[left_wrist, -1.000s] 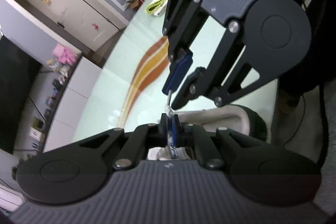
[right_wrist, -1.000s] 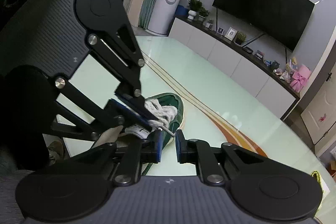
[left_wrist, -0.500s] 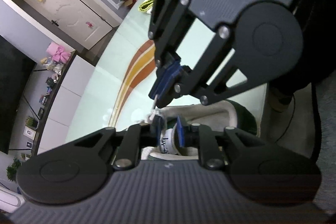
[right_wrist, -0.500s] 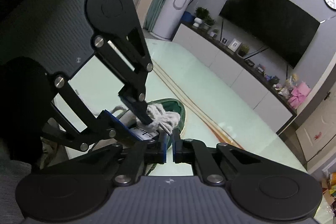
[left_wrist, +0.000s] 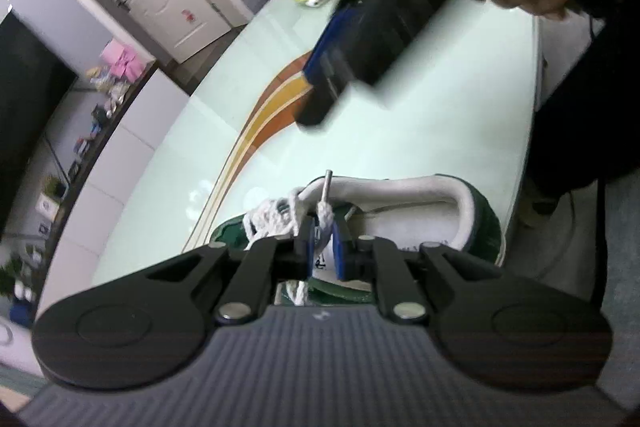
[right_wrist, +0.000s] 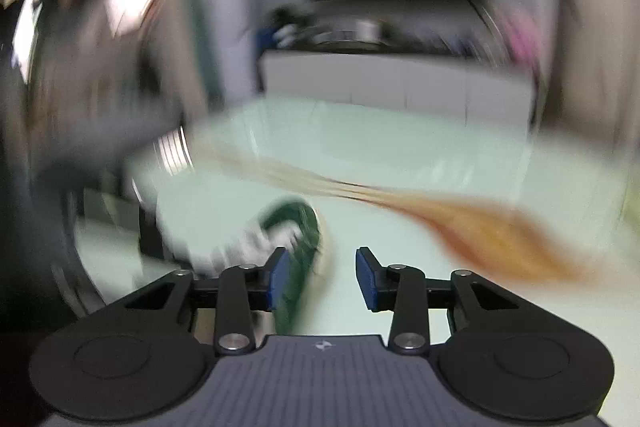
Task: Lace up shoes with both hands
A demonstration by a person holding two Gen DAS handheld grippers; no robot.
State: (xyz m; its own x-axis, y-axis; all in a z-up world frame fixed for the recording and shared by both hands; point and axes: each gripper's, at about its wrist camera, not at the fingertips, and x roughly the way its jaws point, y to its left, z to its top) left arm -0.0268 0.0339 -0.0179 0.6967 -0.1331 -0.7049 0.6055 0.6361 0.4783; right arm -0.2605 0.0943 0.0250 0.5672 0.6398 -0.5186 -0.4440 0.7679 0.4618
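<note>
Writing on the tongue tag is too small to read. The left tongs (left_wrist: 323, 242) pinch the white woven shoelace (left_wrist: 325, 217) just below its metal tip, directly above the green low-top sneaker (left_wrist: 476, 215) lying on the pale glass tabletop (left_wrist: 420, 131). The right tongs (right_wrist: 322, 277) hang spread and empty, blurred, just beside the sneaker's toe.
</note>
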